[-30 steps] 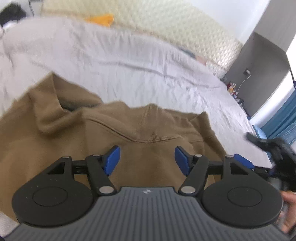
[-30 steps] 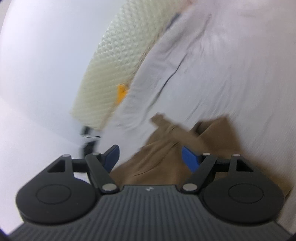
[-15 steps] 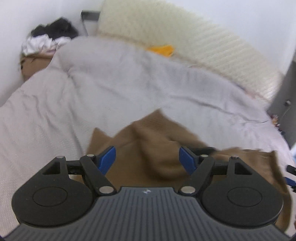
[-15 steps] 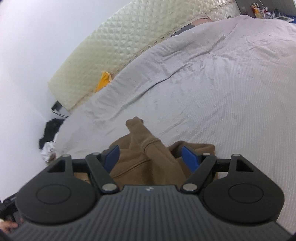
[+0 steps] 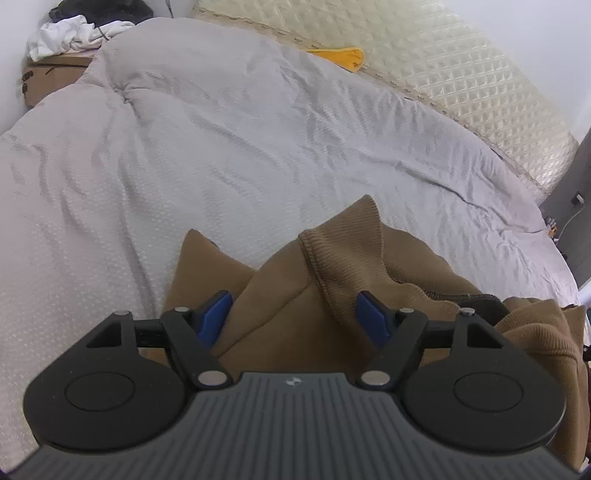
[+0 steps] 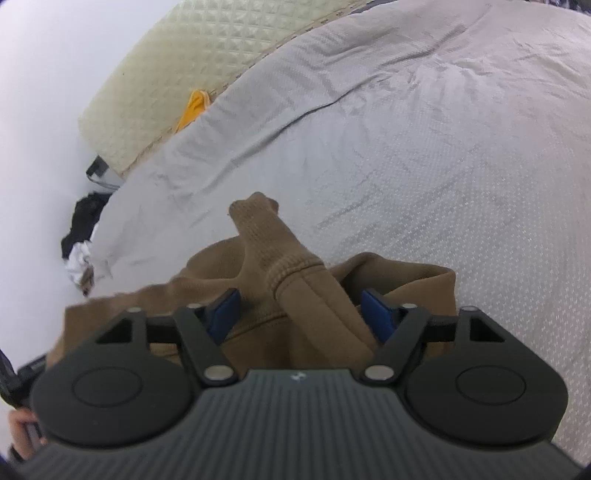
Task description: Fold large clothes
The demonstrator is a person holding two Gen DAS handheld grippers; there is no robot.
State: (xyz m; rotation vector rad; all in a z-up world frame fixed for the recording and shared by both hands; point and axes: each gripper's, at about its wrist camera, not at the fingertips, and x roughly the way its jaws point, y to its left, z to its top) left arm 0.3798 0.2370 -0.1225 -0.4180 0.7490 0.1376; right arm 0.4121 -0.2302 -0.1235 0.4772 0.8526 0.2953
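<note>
The left gripper (image 5: 293, 315) has its blue pads (image 5: 214, 314) set wide, and its jaws have just been closing. A ridge of the brown sweater (image 5: 332, 266) rises between them, with a ribbed cuff or hem standing up just past the tips. The pads do not visibly press on the cloth.

The right gripper (image 6: 299, 314) also stands fairly wide, its jaws likewise just closing in. A sleeve (image 6: 291, 280) runs up between its pads (image 6: 376, 314), the ribbed cuff poking out beyond them. The right-hand pad lies close against the sleeve, but whether it presses I cannot tell.

The sweater lies bunched on the near part of a grey bedspread (image 5: 240, 140), which spreads wrinkled behind it. At the far edge runs a cream quilted headboard (image 5: 461, 66), with a yellow cloth (image 5: 341, 55) at its foot. In the left corner a cardboard box (image 5: 48, 74) carries a heap of white and black clothes (image 5: 74, 29). In the right wrist view, a bit of a hand (image 6: 20, 424) shows at the lower left edge.
</note>
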